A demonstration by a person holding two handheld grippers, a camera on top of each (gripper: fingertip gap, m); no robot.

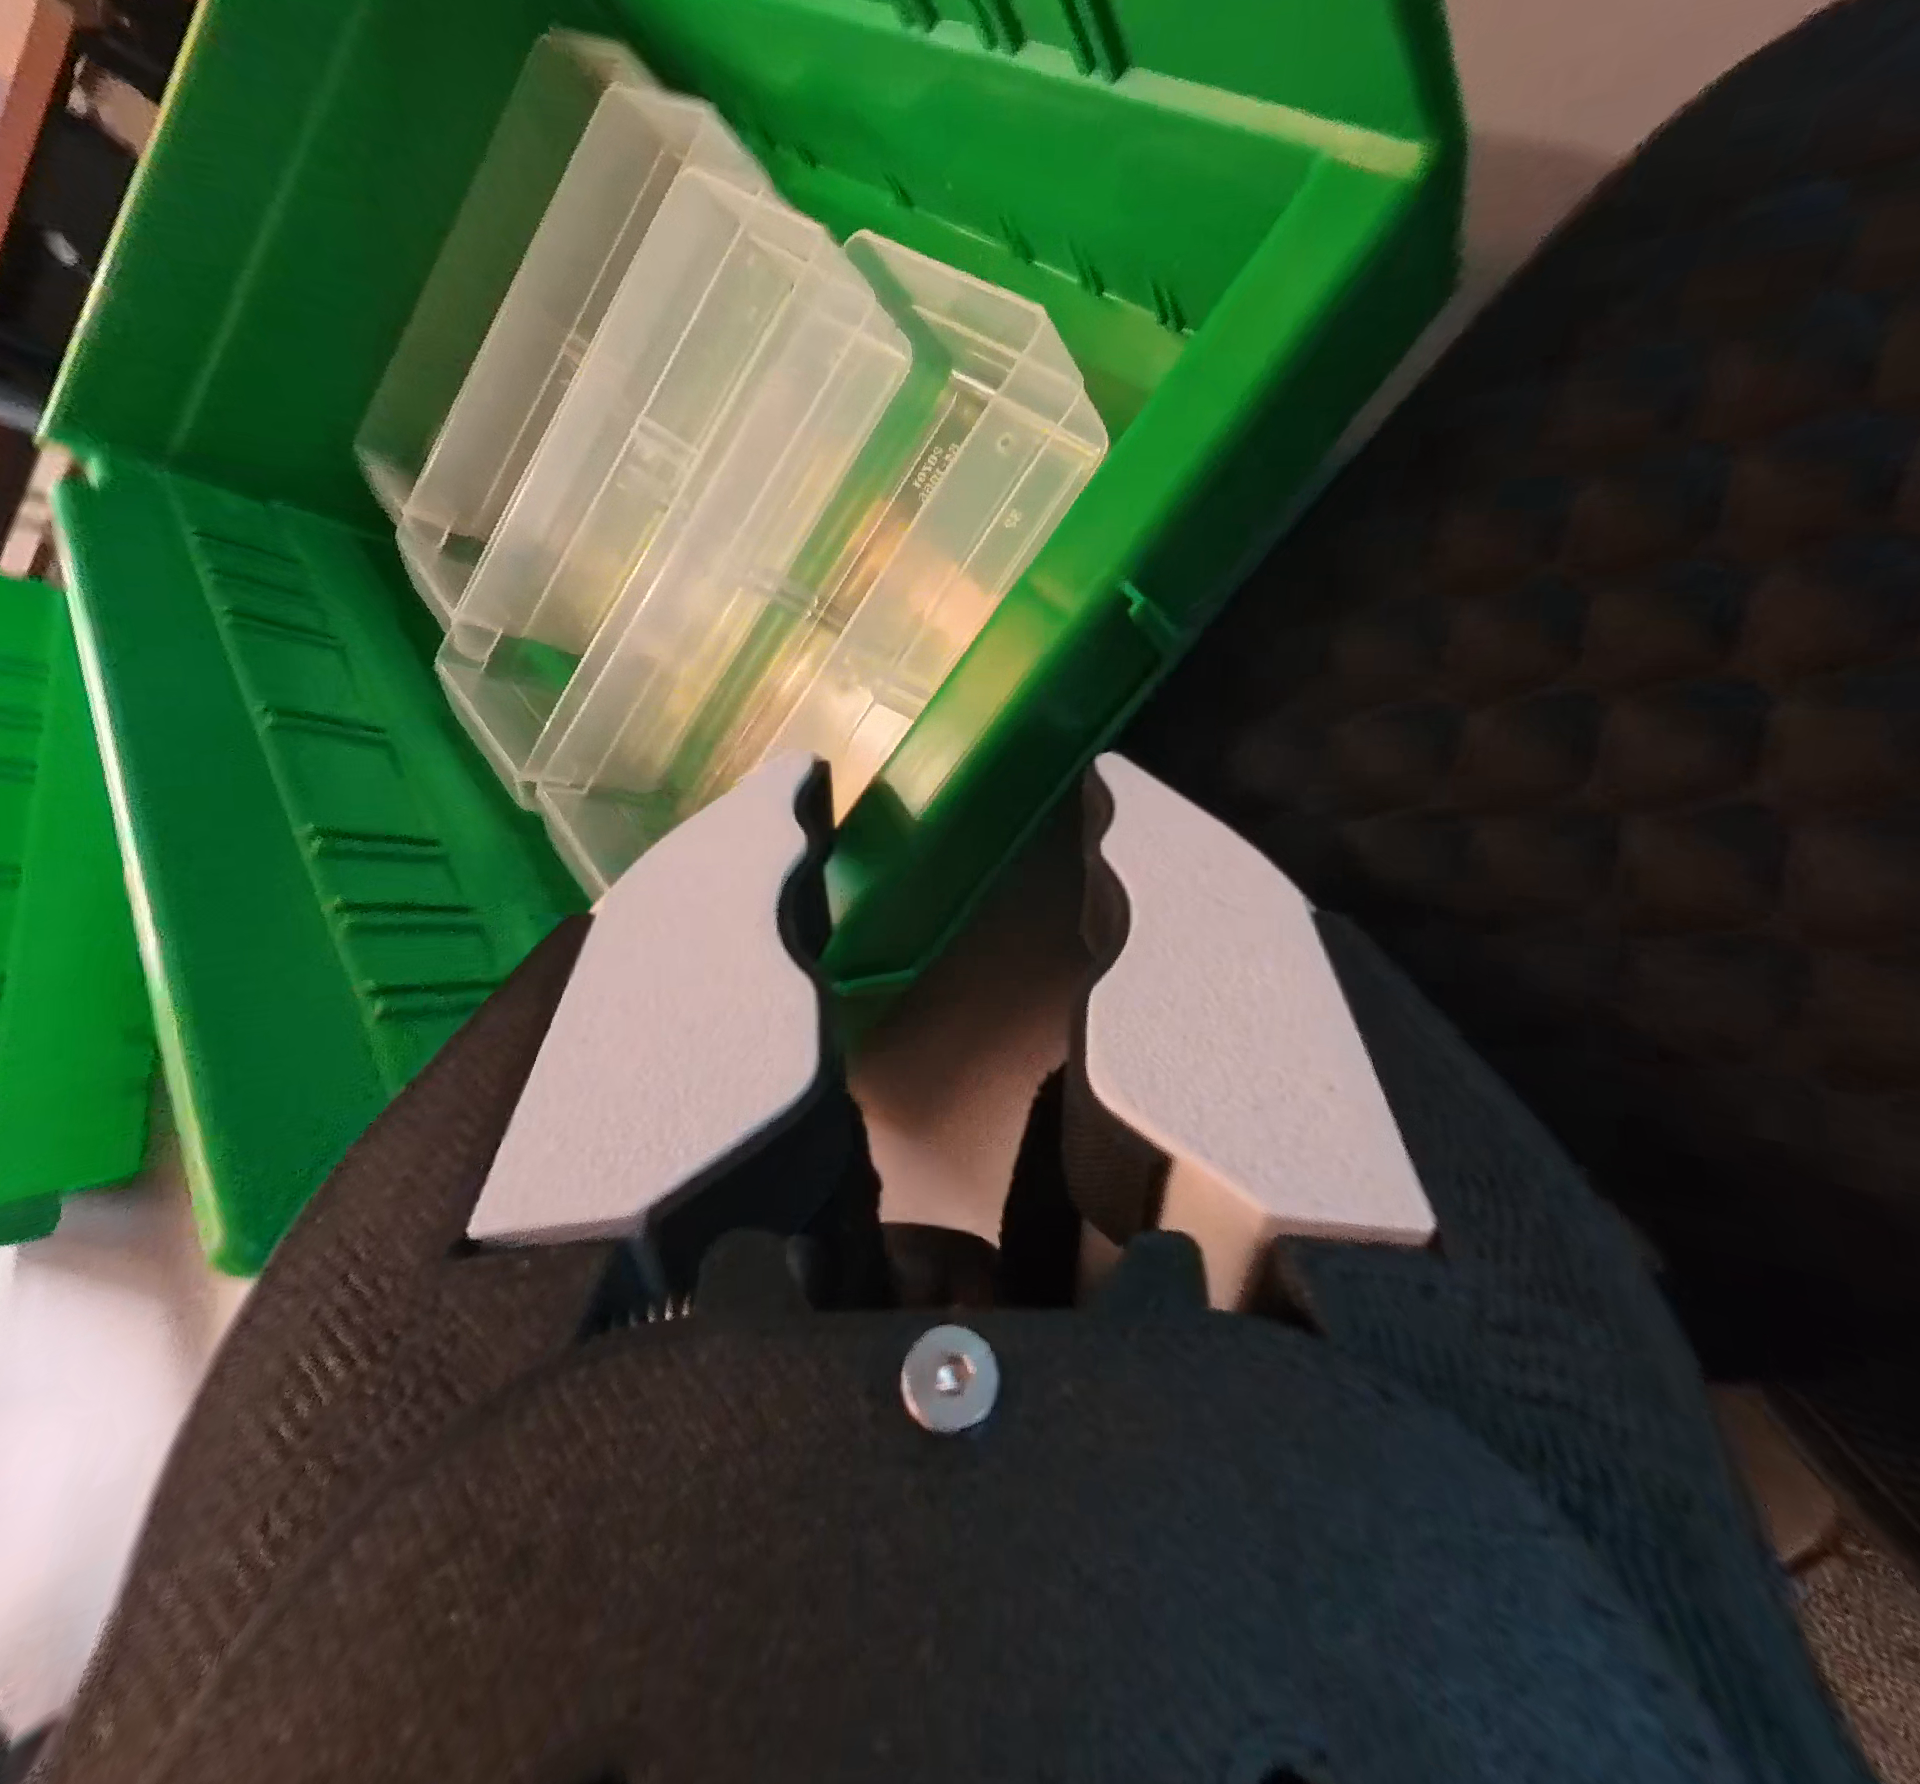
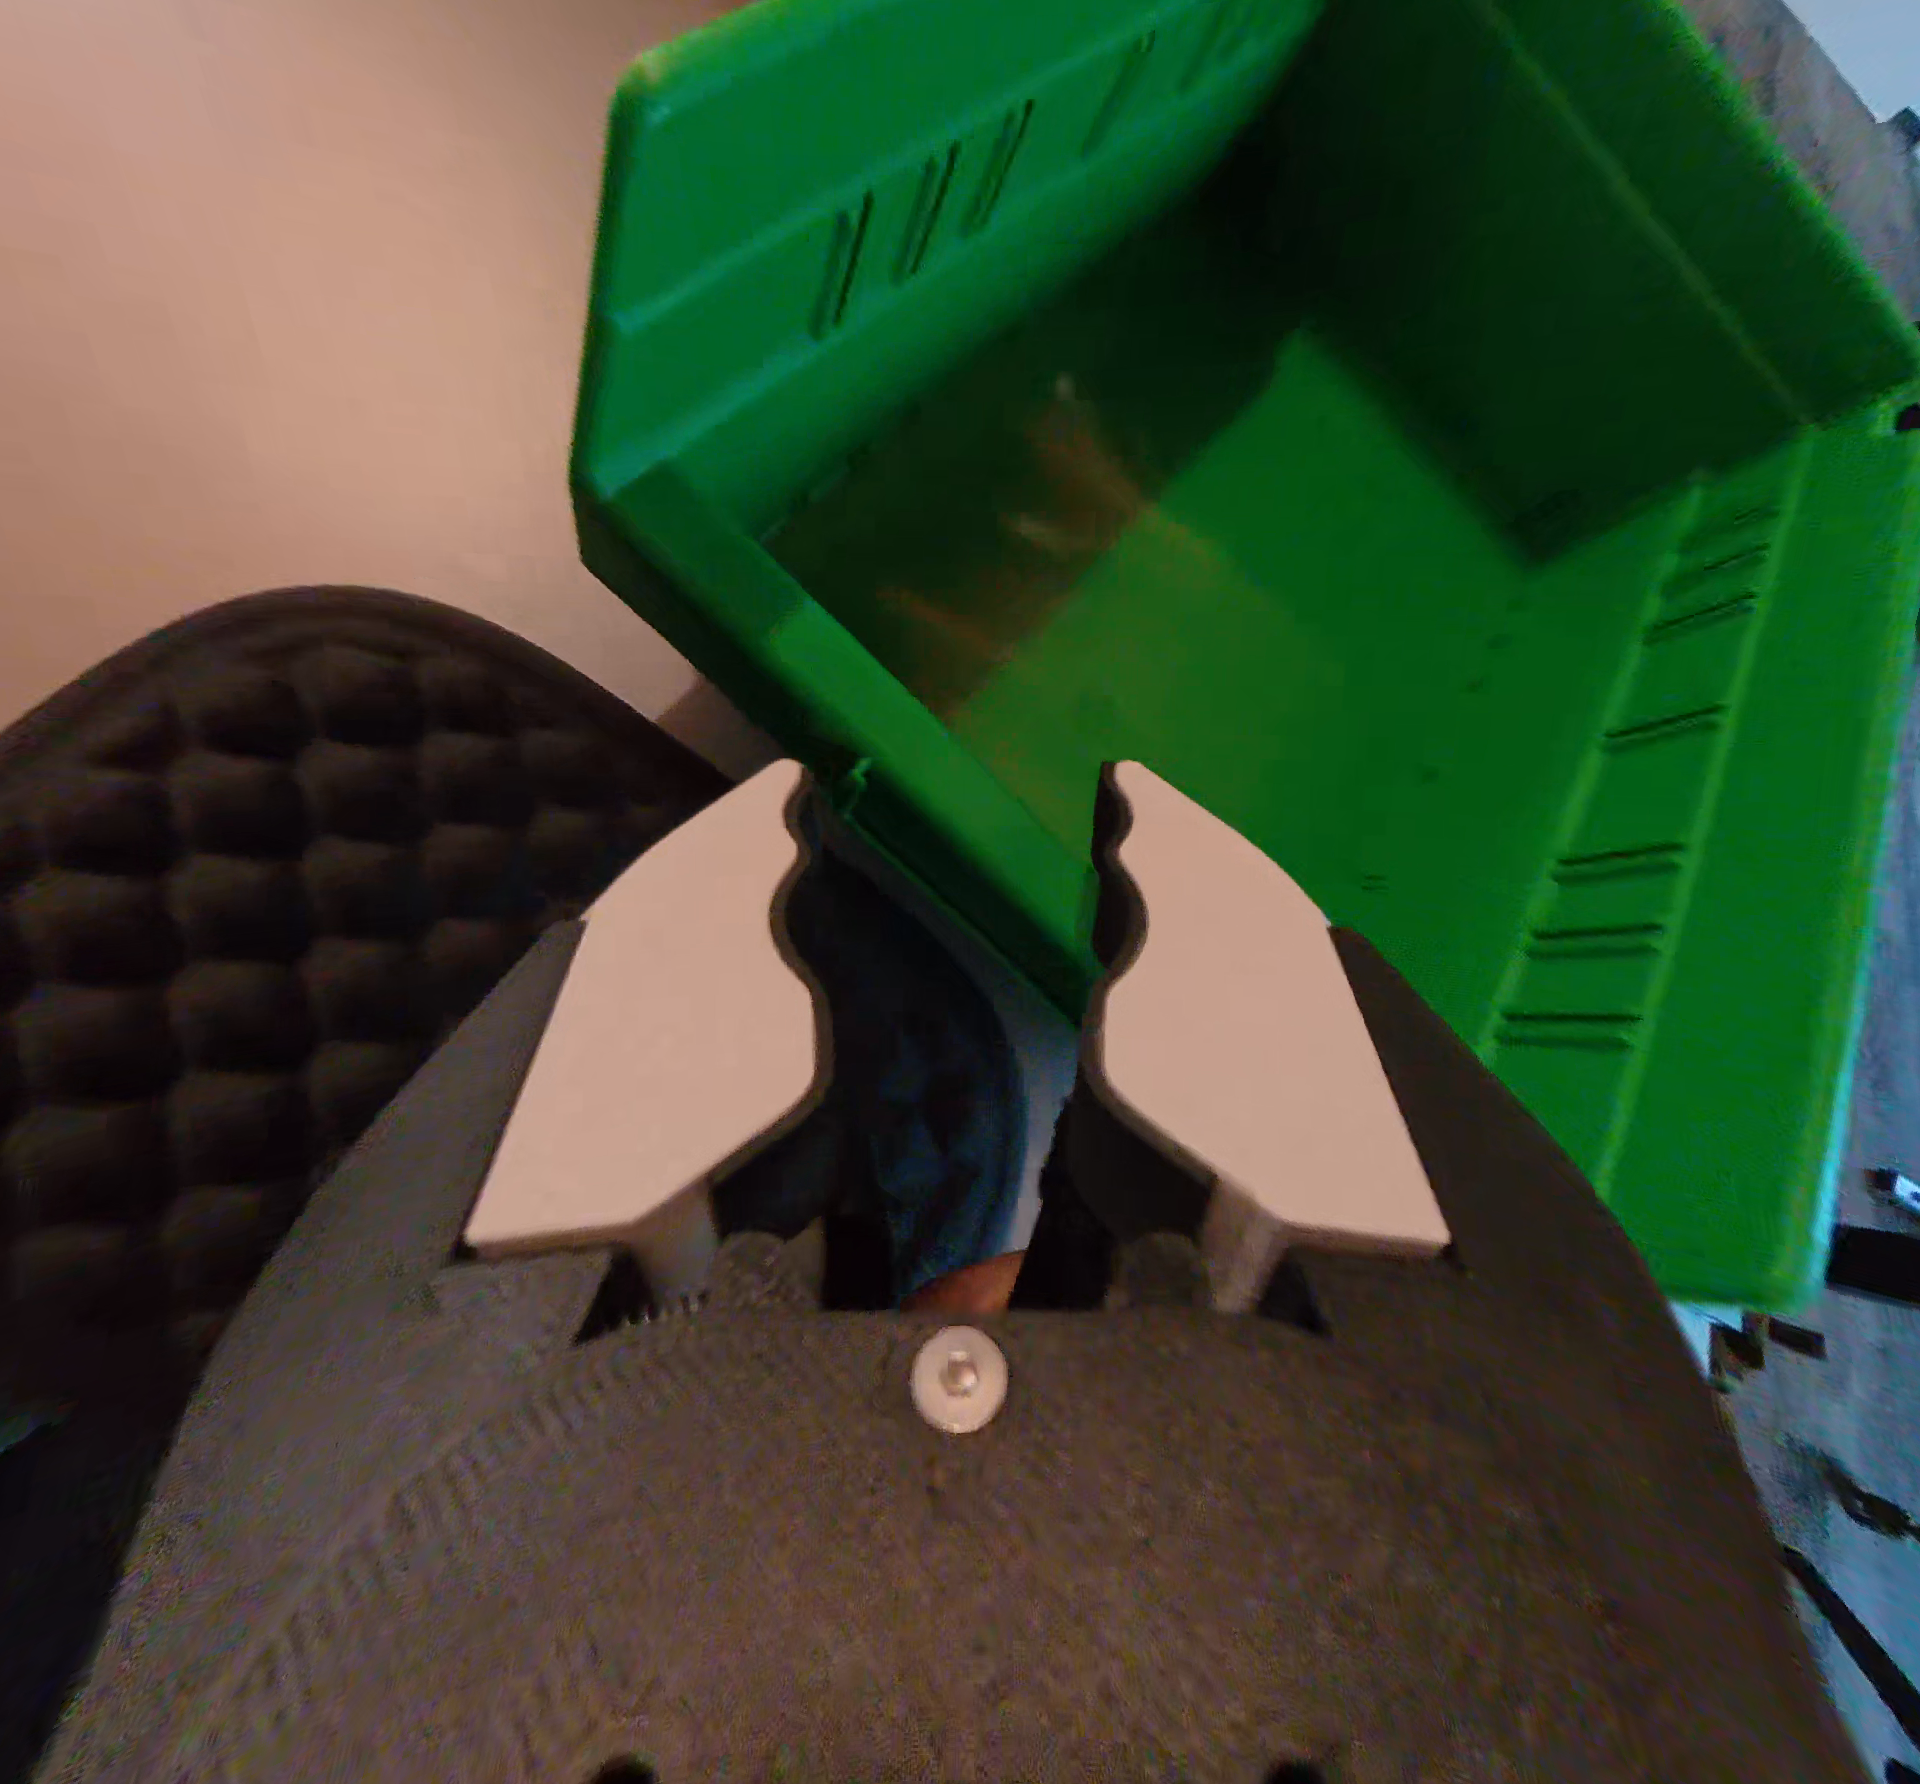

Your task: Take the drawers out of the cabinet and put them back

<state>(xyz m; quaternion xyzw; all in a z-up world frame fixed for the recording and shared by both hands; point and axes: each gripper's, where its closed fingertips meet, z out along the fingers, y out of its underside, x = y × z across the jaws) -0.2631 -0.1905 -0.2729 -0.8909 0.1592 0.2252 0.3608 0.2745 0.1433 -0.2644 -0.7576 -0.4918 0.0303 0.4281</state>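
My left gripper (image 1: pixel 956 799) has the front lip of a green drawer (image 1: pixel 312 300) between its fingers (image 1: pixel 665 986); the fingers stand apart, and the lip's corner touches the inner edge of the left one, while the other finger is clear of it (so whether I truly have hold of it, I cannot tell). The drawer is tilted, its open top turned toward my camera. Inside it lie several clear plastic boxes (image 1: pixel 665 446), stacked loosely and slanted against one another. A second green drawer (image 1: pixel 312 851) lies just beside it, lower left, showing a ribbed wall, and a strip of a third green piece (image 1: pixel 52 903) sits at the left edge. To the right is a dark quilted cushion (image 1: pixel 1558 643).

My right gripper (image 2: pixel 951 789) meets another green drawer (image 2: pixel 1299 539) the same way: fingers (image 2: pixel 1236 1007) spread, the front lip lying slantwise across the gap, its ends meeting both fingers near the tips. This drawer is tilted too, and I see no loose items within, only yellowish reflections on its floor. The dark quilted cushion (image 2: pixel 260 851) is at the left, a pale wall (image 2: pixel 260 228) behind it.
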